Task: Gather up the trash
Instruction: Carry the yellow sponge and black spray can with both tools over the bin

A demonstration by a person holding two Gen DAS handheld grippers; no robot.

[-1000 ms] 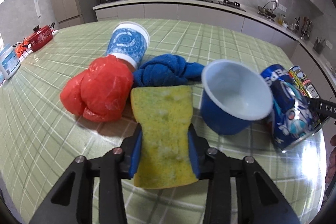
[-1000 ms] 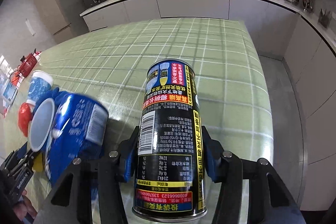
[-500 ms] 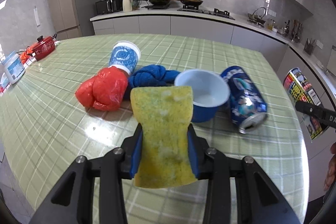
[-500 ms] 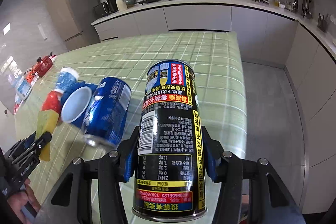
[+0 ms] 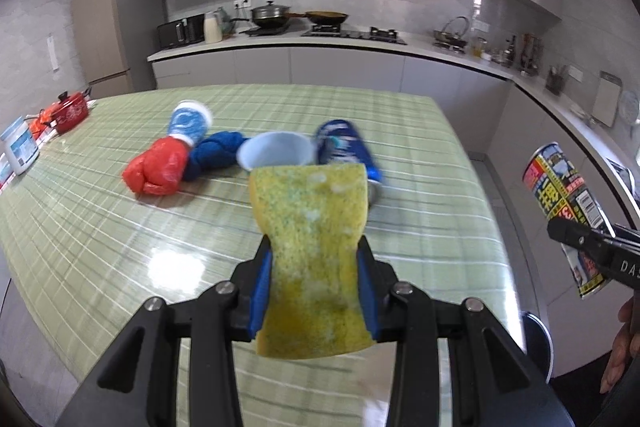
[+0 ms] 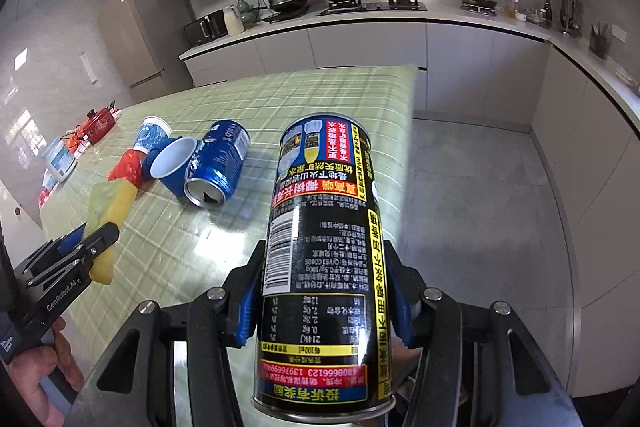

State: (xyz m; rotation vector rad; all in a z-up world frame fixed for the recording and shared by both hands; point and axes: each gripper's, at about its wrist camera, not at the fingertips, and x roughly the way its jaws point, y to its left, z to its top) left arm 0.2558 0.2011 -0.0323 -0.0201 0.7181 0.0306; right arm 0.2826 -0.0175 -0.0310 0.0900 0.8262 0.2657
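Left claw closed on yellow sponge; blue pads pinch its lower half so the waist is squeezed narrow, upper part flaring free above the fingers. Soft item, so a mid-body pinch likely chosen for a secure hold. Held above the green-checked tabletop, centre of the left wrist frame.

Right claw closed on black drink can; pads clamp the cylinder from both sides near its lower half, print reading upside down in the right wrist view. Can hangs over the floor past the tabletop edge, lower centre of frame. Same can visible at far right edge of the left wrist frame.

Remaining on tabletop, clustered upper left of the right wrist frame:
- blue soda can, on its side, open end toward camera
- blue cup, on its side, touching the soda can
- blue cloth, bunched, between cup and red bag
- red plastic bag, crumpled
- paper cup, tipped over, beside the red bag

Red pot and white jar at left edge of tabletop, well apart from cluster; probably not trash.

Judgement: two items in hand, five not yet collected. No bin visible in either frame; drop location cannot be determined. Both claws full, so release needed before any further pickup.
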